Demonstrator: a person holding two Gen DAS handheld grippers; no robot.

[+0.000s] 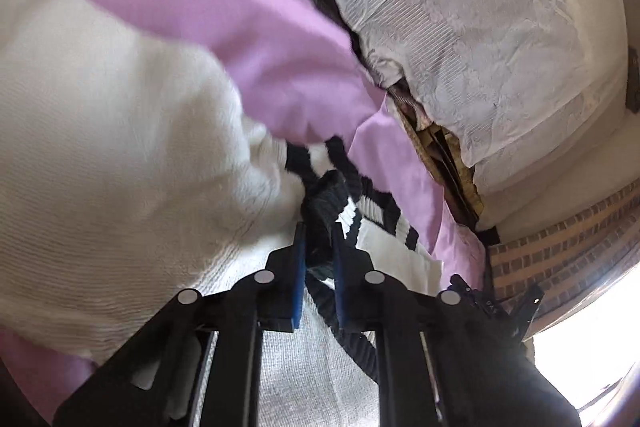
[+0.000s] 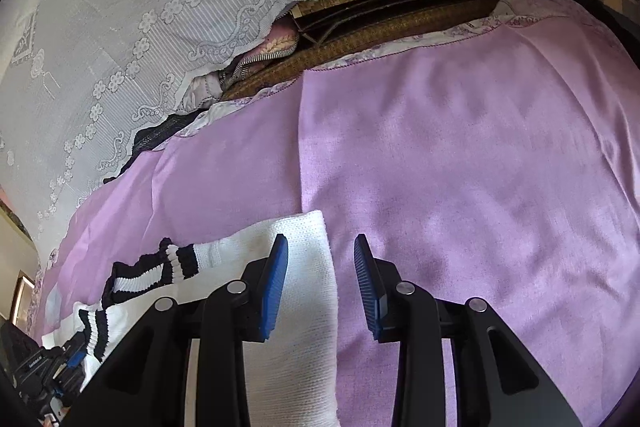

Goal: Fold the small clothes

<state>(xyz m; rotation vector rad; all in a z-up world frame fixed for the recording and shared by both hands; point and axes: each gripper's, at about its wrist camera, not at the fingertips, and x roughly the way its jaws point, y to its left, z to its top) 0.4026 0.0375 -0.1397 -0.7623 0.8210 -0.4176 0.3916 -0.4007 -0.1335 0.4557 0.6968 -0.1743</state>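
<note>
Surface: lilac bedsheet [image 2: 460, 155], lace curtain [image 2: 132, 39] behind. Item: white knitted garment [image 2: 304, 267] with black-and-white striped ribbed trim [image 2: 140, 275], lying at my near left, its long axis running left to right. My left gripper [image 1: 319, 247] was nearer, clamped shut on the dark trim, white knit bunched around it. My right gripper [image 2: 320, 283] stood open and empty, its left pad over the garment's right edge.
</note>
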